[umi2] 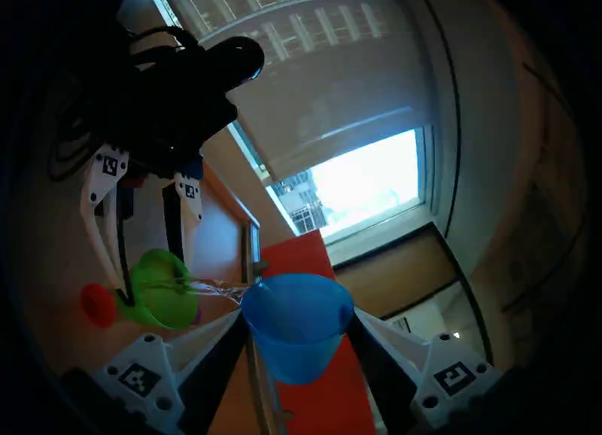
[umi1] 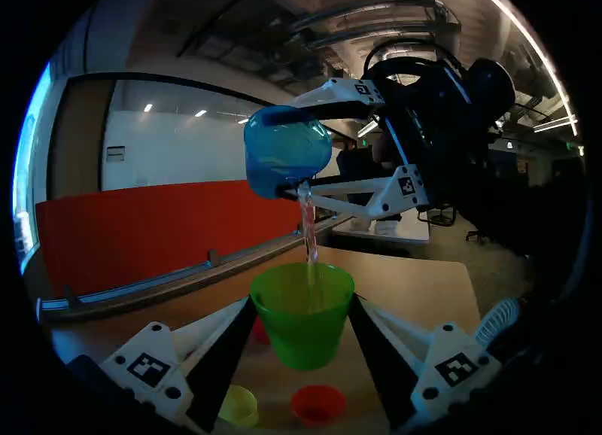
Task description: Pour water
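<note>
My left gripper (umi1: pixel 302 326) is shut on a green cup (umi1: pixel 302 313), held upright above the wooden table (umi1: pixel 421 284). Above it my right gripper (umi1: pixel 297 153) is shut on a blue cup (umi1: pixel 284 150), tipped over so a thin stream of water (umi1: pixel 308 232) falls into the green cup. In the right gripper view the blue cup (umi2: pixel 297 326) sits between my right gripper's (umi2: pixel 297 337) fingers, with water (umi2: pixel 214 288) running from its rim to the green cup (umi2: pixel 159 288) held by the left gripper (umi2: pixel 147 243).
A small yellow cup (umi1: pixel 239 405), an orange-red cup (umi1: pixel 317 403) and a pinkish cup (umi1: pixel 259 331) stand on the table below the green one. A white ribbed object (umi1: pixel 498 320) lies at the right. A red partition (umi1: pixel 150 228) runs behind the table.
</note>
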